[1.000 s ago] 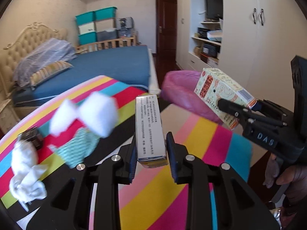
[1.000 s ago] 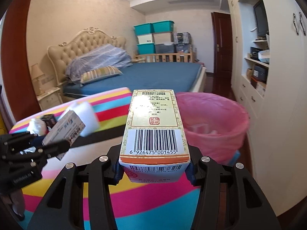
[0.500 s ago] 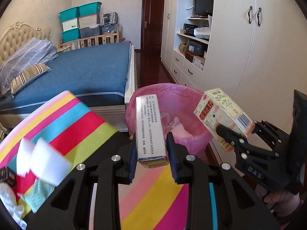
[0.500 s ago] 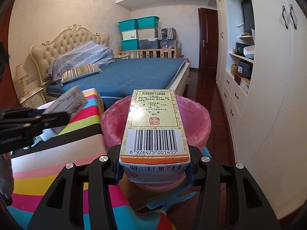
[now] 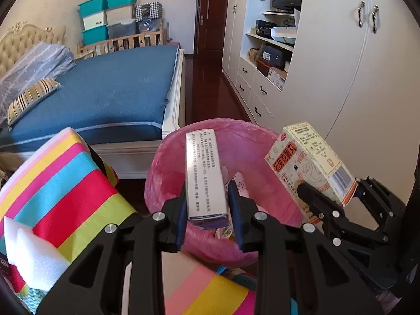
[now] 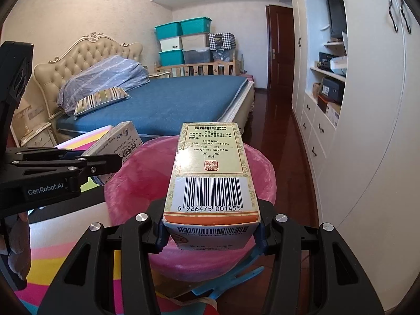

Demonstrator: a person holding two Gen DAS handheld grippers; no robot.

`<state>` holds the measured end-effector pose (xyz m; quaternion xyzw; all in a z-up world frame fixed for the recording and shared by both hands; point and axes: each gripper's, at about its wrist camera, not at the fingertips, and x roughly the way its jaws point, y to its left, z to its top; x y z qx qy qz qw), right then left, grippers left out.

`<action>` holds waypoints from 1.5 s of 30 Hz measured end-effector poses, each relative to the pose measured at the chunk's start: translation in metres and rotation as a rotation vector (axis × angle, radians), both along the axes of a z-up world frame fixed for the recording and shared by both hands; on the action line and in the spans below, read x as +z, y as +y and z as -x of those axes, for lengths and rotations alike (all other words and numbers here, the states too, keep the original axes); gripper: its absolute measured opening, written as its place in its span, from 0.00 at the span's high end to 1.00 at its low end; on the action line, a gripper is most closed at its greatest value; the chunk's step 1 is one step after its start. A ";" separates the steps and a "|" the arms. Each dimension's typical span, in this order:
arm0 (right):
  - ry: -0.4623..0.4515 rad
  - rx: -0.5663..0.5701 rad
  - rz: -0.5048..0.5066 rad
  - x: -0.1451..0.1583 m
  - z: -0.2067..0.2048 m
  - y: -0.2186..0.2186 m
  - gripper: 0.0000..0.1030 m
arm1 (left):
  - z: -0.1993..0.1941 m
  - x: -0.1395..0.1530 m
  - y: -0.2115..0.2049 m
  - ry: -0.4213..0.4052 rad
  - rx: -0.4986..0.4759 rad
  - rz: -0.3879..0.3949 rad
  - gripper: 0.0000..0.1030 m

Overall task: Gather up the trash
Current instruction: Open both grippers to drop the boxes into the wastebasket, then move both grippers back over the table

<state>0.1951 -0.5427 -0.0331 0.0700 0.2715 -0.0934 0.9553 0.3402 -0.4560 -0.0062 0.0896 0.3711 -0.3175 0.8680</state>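
In the left wrist view, a rectangular white foam block (image 5: 34, 257) lies at the lower left on a tablecloth of bright pink, blue, red and yellow stripes (image 5: 65, 191). At the centre, the left gripper (image 5: 207, 210) pinches a slim white cardboard box printed with small text (image 5: 204, 173) between its black fingers, holding it over a round bin lined with a crinkled pink plastic bag (image 5: 252, 141). Inside the bin lie a few pale scraps, too hidden to identify. At the right, the right gripper (image 5: 330, 197) clamps a cream cardboard carton with red lettering and a barcode (image 5: 309, 162), tilted above the bin's right rim.

In the right wrist view, the slim white box (image 6: 115, 144) shows at the left edge of the frame in the left gripper (image 6: 105, 162), over the bin's left rim. At the centre, the cream carton (image 6: 210, 173) fills the closed jaws of the right gripper (image 6: 212, 233), directly above the pink bin (image 6: 136, 181).
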 end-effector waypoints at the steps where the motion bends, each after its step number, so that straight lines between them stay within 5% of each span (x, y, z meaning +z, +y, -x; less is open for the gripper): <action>1: 0.005 0.001 -0.006 -0.002 -0.004 -0.003 0.53 | -0.004 0.000 -0.001 0.008 0.003 0.008 0.72; 3: 0.016 0.000 -0.013 -0.004 -0.011 -0.006 0.52 | -0.012 -0.003 -0.002 0.046 -0.008 0.033 0.65; 6: 0.031 0.007 -0.023 -0.008 -0.020 -0.013 0.26 | -0.023 -0.012 0.004 0.113 -0.011 0.054 0.44; 13: -0.038 -0.018 -0.064 -0.002 0.010 -0.022 0.25 | -0.013 -0.015 0.042 0.068 0.037 0.112 0.24; 16: -0.046 -0.014 -0.059 0.000 0.026 -0.013 0.20 | 0.008 -0.014 0.069 -0.013 0.072 0.097 0.06; 31: -0.056 0.127 -0.134 0.010 0.051 0.109 0.18 | 0.139 -0.001 0.245 -0.273 0.154 -0.042 0.05; 39: -0.032 0.294 -0.150 0.007 0.033 0.222 0.18 | 0.177 -0.007 0.374 -0.335 0.363 -0.130 0.05; 45: 0.029 0.399 -0.104 -0.002 0.012 0.303 0.18 | 0.184 -0.015 0.459 -0.301 0.511 -0.143 0.05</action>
